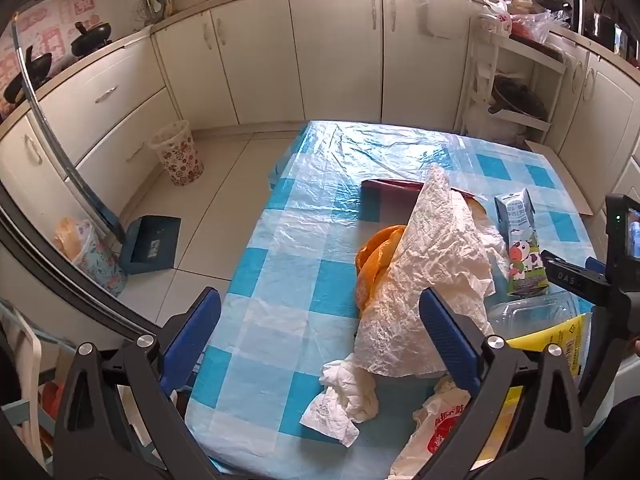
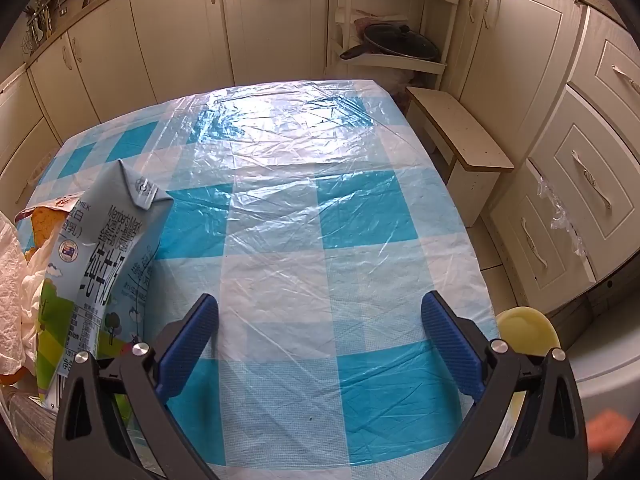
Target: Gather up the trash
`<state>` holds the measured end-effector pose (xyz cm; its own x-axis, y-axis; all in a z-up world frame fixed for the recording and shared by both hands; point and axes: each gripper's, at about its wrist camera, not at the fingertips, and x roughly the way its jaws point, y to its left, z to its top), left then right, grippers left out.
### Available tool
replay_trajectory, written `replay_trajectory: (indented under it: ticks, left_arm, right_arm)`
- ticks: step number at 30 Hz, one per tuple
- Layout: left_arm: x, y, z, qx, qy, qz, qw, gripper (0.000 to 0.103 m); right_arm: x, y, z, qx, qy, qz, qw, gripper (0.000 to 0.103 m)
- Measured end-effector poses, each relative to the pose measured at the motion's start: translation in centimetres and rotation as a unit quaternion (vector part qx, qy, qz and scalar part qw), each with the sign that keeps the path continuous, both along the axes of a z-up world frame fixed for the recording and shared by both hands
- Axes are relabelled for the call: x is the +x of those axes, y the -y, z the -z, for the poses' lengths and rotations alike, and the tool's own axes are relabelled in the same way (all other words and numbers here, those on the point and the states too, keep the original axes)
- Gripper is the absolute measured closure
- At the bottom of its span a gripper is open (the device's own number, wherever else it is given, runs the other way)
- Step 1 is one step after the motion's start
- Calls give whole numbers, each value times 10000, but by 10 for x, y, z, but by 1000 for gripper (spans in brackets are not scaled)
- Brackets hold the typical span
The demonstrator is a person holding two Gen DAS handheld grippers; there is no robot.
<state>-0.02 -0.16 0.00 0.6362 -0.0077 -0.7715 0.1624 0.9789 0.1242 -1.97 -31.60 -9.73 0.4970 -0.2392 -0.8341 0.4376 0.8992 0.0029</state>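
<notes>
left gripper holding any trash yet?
No, the left gripper stands open above the blue checked tablecloth, crumpled white paper beside its finger.

Cream cabinets [image 1: 336, 52] line the kitchen walls; pale floor tiles [image 1: 224, 184], a checked table [image 2: 320, 240], bright window light.

On the tabletop [image 1: 280, 240] a crumpled paper sheet [image 1: 436, 264] is draped over a bag [image 1: 376, 264], with a milk carton [image 1: 520, 240] standing just to its right. A wad of tissue [image 1: 344, 404] lies before the sheet. On the floor to the left, 1 wastebasket [image 1: 178, 152] is set near the cabinets [image 1: 280, 52].
</notes>
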Motion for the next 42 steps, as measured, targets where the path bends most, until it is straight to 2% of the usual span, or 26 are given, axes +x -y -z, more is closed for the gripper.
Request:
replay_trajectory:
  ticks: [4, 6, 9, 12, 14, 16, 19, 22, 26, 30, 35, 39, 42]
  left_arm:
    - [-2, 8, -1, -201, -61, 36, 9998, 8]
    - [-13, 2, -7, -505, 35, 63, 9987, 8]
    - [-19, -6, -17, -715, 118, 108, 9973, 8]
    - [-26, -14, -23, -627, 303, 149, 9975, 8]
    - [-29, -17, -26, -595, 329, 123, 9976, 8]
    - [-34, -24, -33, -657, 316, 94, 9973, 8]
    - [-58, -34, -48, -863, 564, 75, 9946, 8]
    - [-81, -41, -54, -1080, 445, 148, 9931, 8]
    - [-126, -48, -65, -991, 512, 219, 9935, 8]
    - [-172, -53, -73, -799, 442, 422, 9949, 8]
    - [-229, -70, -72, -886, 367, 309, 9949, 8]
    - [-256, -82, -67, -792, 473, 184, 9956, 8]
    - [-268, -88, -65, -893, 402, 186, 9950, 8]
  right_arm:
    - [0, 0, 0, -3, 2, 0, 10000, 6]
    - [0, 0, 0, -5, 0, 0, 10000, 6]
    - [0, 0, -1, -8, 9, -1, 10000, 6]
    - [2, 0, 0, 6, 12, 40, 10000, 6]
    - [8, 5, -2, 164, -89, -265, 9995, 6]
    - [2, 13, -20, 210, -25, -290, 9994, 6]
    - [-35, 16, -75, -126, 698, -257, 9972, 6]
    - [-80, 0, -132, -482, 1161, -543, 9906, 6]
    - [-157, -40, -179, -217, 1586, -1086, 9811, 6]
    - [-221, -83, -187, 89, 1739, -1504, 9732, 6]
    - [-292, -124, -174, 180, 2082, -1392, 9680, 6]
    - [-319, -140, -152, 308, 2014, -1280, 9706, 6]
    - [-325, -138, -151, 456, 2045, -1260, 9696, 6]
